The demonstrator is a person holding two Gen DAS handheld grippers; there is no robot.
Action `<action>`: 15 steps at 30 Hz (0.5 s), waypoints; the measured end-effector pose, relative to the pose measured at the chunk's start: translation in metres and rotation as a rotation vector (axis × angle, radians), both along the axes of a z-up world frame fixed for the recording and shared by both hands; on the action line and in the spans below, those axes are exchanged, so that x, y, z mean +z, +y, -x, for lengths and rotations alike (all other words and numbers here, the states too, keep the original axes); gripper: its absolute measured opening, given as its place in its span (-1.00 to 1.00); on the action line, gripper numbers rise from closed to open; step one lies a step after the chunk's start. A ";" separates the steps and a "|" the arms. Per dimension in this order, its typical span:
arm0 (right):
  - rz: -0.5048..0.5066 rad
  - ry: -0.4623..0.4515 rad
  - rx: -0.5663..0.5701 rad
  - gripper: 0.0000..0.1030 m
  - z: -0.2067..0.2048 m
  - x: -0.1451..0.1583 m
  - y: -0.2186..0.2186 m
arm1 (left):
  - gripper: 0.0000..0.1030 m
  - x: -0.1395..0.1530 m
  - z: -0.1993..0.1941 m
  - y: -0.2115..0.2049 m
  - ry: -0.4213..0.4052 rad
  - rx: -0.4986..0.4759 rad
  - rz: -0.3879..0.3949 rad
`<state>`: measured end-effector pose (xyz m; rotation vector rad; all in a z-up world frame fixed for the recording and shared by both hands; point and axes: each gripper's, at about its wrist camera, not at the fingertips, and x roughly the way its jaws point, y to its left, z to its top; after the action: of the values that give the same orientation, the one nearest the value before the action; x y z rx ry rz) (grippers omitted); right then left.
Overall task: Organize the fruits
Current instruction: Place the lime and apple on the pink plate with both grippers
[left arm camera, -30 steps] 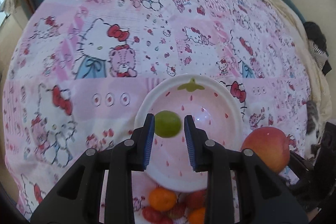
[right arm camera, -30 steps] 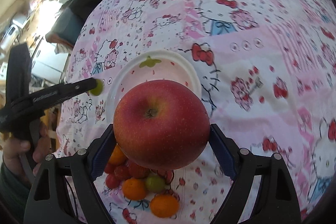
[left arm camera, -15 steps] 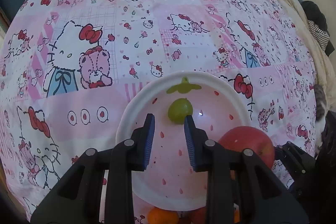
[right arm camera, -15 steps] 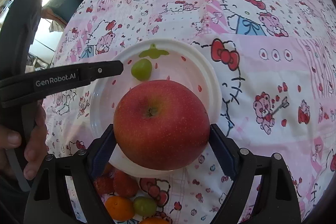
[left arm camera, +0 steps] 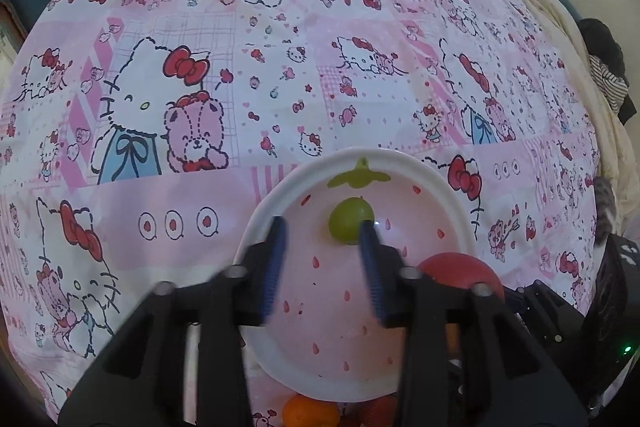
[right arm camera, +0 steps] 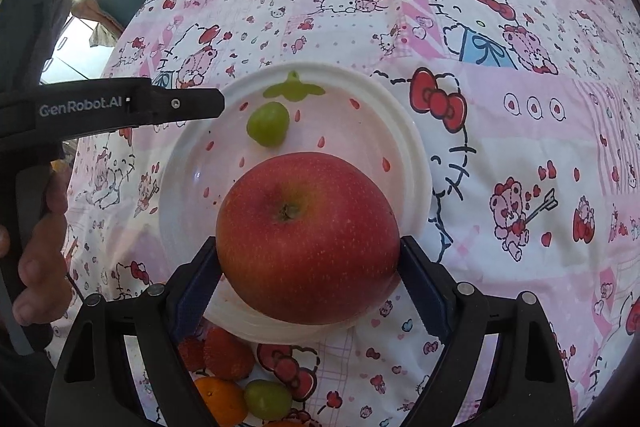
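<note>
Right wrist view shows the task at an early stage. 1 green grape (right arm camera: pixel 268 124) lies inside the white strawberry-print bowl (right arm camera: pixel 416 151), near its far rim and clear of both tools. The left gripper (left arm camera: pixel 323 267) has just been opening its jaws; nothing sits between them now, and the grape rests just beyond the right-hand pad. The right gripper (right arm camera: pixel 308 269) has its jaws closed on 1 red apple (right arm camera: pixel 308 239), held above the near half of the bowl; whether the apple touches the bowl floor cannot be told.

Judgement: 1 fruit is delivered, 1 is about to be delivered, and the remainder waits on the patterned bedsheet (right arm camera: pixel 500 131) just below the bowl's near rim.

Count of waiting fruit, right wrist view:
- 2 red bumpy berries (right arm camera: pixel 226 355), partly hidden behind the left jaw
- 1 orange citrus fruit (right arm camera: pixel 220 401)
- 1 further green grape (right arm camera: pixel 267 403)

More may lie below the frame edge; that cannot be confirmed.

Totals visible: 1 bowl, 1 apple, 2 green grapes, 2 red berries, 1 orange fruit, 2 grippers. A person's hand (right arm camera: pixel 38 259) holds the left tool.
</note>
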<state>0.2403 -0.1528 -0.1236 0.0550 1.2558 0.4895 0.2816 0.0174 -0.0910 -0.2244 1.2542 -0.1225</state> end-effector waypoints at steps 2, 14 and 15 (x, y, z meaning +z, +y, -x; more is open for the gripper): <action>0.010 -0.008 0.005 0.73 -0.002 -0.002 0.002 | 0.02 0.004 0.001 0.003 -0.018 0.016 -0.003; -0.079 -0.029 0.001 0.92 -0.002 0.021 -0.011 | 0.31 0.007 0.006 0.024 -0.021 0.081 -0.032; -0.084 -0.035 -0.001 0.92 0.000 0.024 -0.013 | 0.31 0.008 0.007 0.026 -0.021 0.087 -0.032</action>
<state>0.2406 -0.1654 -0.0998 0.1173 1.2007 0.5406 0.2747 0.0430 -0.0834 -0.2488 1.2226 -0.0302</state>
